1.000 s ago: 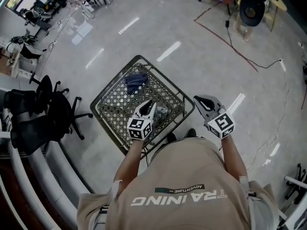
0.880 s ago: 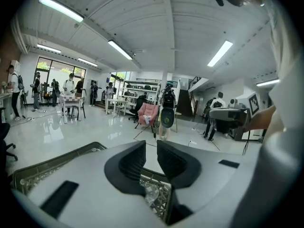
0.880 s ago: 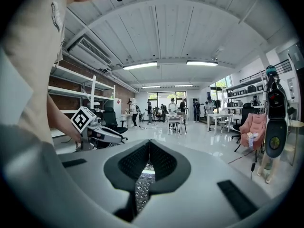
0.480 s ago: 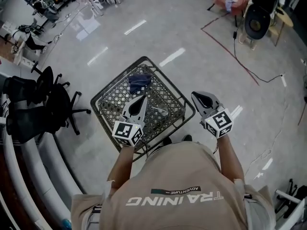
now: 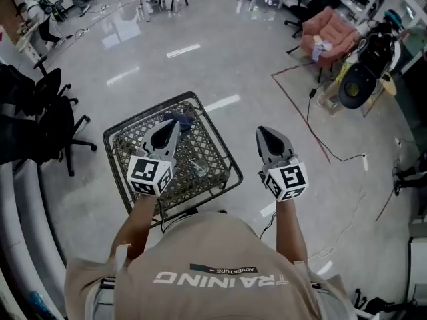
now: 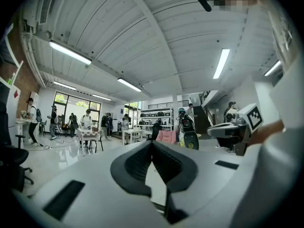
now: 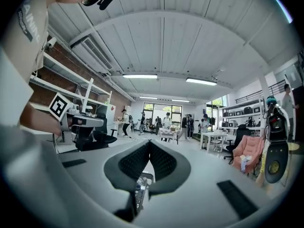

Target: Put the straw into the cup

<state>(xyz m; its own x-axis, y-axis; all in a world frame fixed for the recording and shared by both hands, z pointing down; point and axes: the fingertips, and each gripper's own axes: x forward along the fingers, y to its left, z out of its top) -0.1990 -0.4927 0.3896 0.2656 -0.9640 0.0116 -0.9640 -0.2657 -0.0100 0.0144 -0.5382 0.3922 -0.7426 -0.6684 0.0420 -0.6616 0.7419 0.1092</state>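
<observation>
Shifted left, left gripper (image 5: 173, 123) and right gripper (image 5: 261, 132) hang clenched, empty, near one cart (image 5: 139, 139).

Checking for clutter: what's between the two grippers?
In the head view, only the wire cart's rim and bare floor lie between the left gripper and the right gripper.

The near-left corner of the wire cart (image 5: 222, 145) is covered by the left tongs (image 5: 172, 125). A dark blue item (image 5: 183, 119) and a small clear object (image 5: 199, 169) inside it are too small to be identified.

Bright ceiling strips, fisheye-warped edges
</observation>
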